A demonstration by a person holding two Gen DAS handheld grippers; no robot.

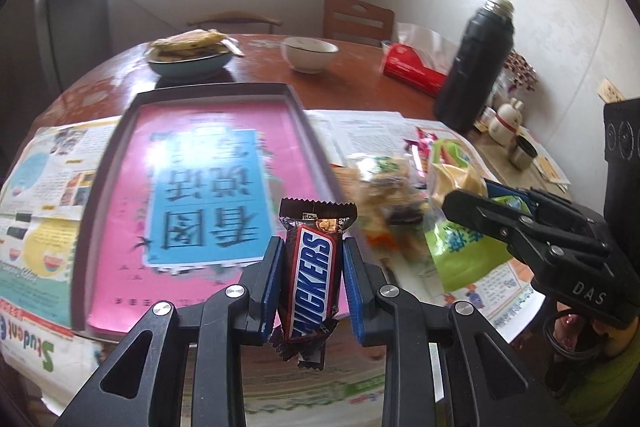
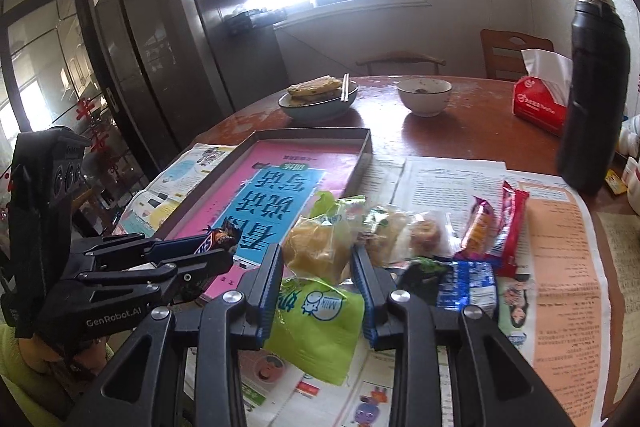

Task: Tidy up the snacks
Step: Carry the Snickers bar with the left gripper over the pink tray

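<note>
Left gripper (image 1: 310, 287) clamps a brown Snickers bar (image 1: 310, 283) upright over the near edge of the dark shallow tray (image 1: 298, 107) lined with pink paper. Right gripper (image 2: 318, 267) pinches a green-and-clear bagged bread roll (image 2: 320, 279) above newspaper (image 2: 560, 267) on the round wooden table (image 2: 460, 135), beside the snack pile (image 2: 460, 239).

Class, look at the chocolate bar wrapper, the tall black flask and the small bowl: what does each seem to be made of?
Chocolate bar wrapper: glossy plastic film, probably foil-lined; crimped zigzag end, shiny highlights.
Black flask: likely metal under a matte black coating; bare silvery threaded neck.
Bowl: seemingly glazed ceramic; smooth white sheen, dark rim line.
</note>
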